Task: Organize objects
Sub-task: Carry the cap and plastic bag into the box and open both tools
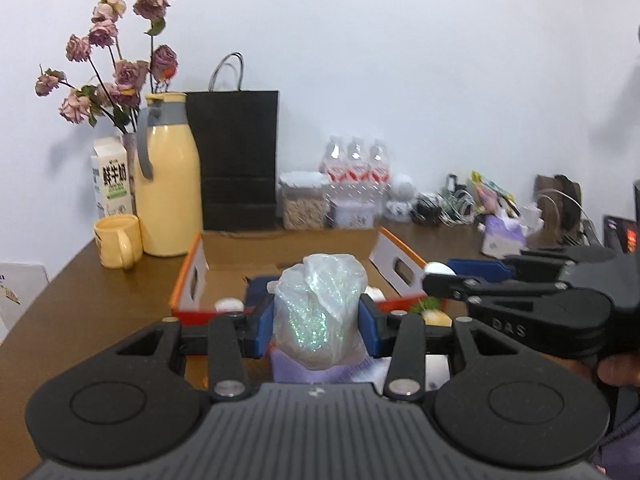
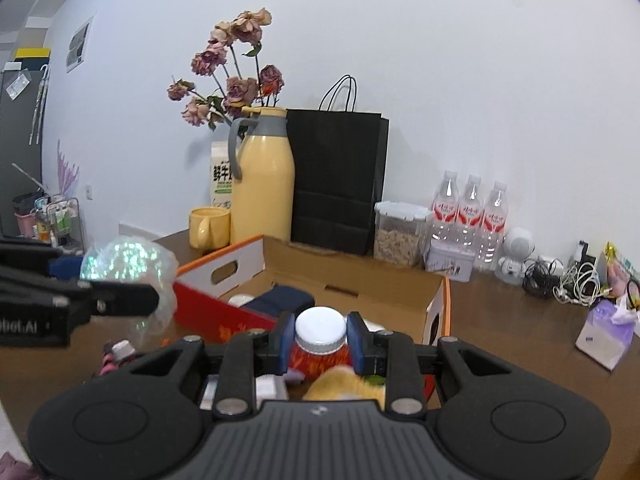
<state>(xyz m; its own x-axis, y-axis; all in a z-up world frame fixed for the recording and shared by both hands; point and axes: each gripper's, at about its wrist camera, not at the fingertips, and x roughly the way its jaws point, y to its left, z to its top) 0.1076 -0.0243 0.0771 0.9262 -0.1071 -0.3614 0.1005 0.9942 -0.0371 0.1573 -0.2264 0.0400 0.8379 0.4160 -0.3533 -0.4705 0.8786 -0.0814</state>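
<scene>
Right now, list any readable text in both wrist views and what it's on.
"鲜牛奶": milk carton, also partly visible in the right wrist view.
"DAS": embossed on the right gripper body, seen from the left wrist view.
"bot.AI": end of a cut-off word on the left gripper body, seen from the right wrist view.
Water bottles: red label print, too blurred to read.
Tissue pack: too small to read.
</scene>
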